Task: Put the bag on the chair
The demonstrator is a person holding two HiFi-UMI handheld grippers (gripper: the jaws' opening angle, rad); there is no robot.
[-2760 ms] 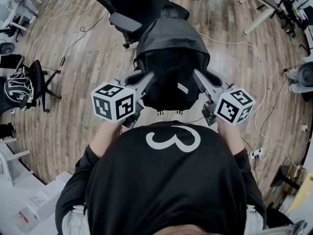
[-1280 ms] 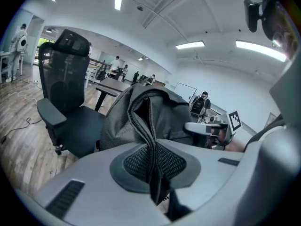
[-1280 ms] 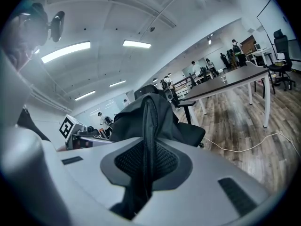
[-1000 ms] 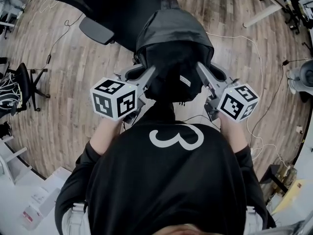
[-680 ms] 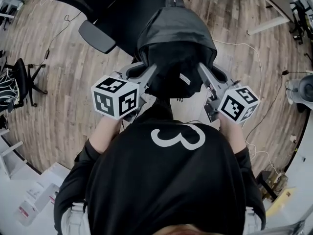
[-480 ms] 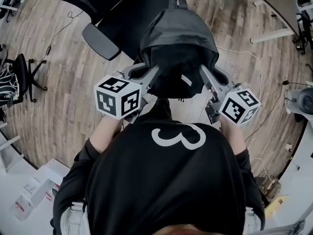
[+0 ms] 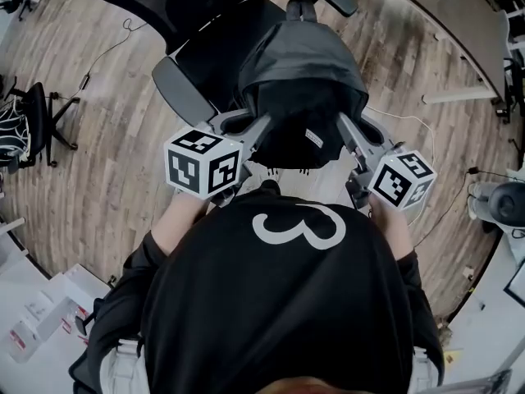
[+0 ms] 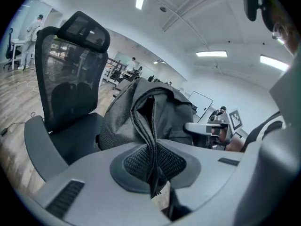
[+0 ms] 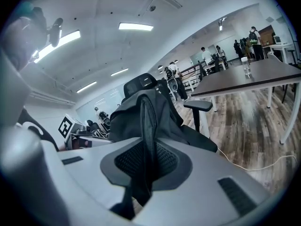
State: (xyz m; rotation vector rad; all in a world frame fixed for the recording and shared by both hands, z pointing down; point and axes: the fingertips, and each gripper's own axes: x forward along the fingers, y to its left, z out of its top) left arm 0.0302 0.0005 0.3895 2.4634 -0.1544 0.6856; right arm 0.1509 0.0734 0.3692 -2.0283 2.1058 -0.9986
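From the head view, the person stands over a black office chair [image 7: 215, 52] and carries a dark bag [image 7: 299, 72] out in front. One flank of it is in the left gripper [image 7: 261, 128], the other in the right gripper [image 7: 343, 126]. Taking it by both sides keeps such a soft thing level with its mouth up, I'd say, so it can go down squarely. The bag hangs over the front edge of the seat, roughly between the two armrests [image 7: 182, 90]. Whether it touches the cushion I cannot tell. Its cloth looks like matte nylon, slumped and creased, against the pale plank floor [image 7: 107, 162].

In the left gripper view, the fingers [image 8: 134, 166] stand narrow, pinched on a fold of the bag with zipper teeth running along it. The pads are dark, finely dimpled rubber set in smooth grey plastic, a surface meant to stop slick fabric sliding out. Behind the bag rises the chair's see-through mesh back and headrest, with the seat curved and padded below.

In the right gripper view, those fingers [image 9: 164, 161] are likewise nearly together, clamped on a flat fold of the bag's edge that rises straight up between the pads. Beyond it one armrest juts out. A dark tabletop [image 9: 244, 81] on white legs stands well apart from the chair.
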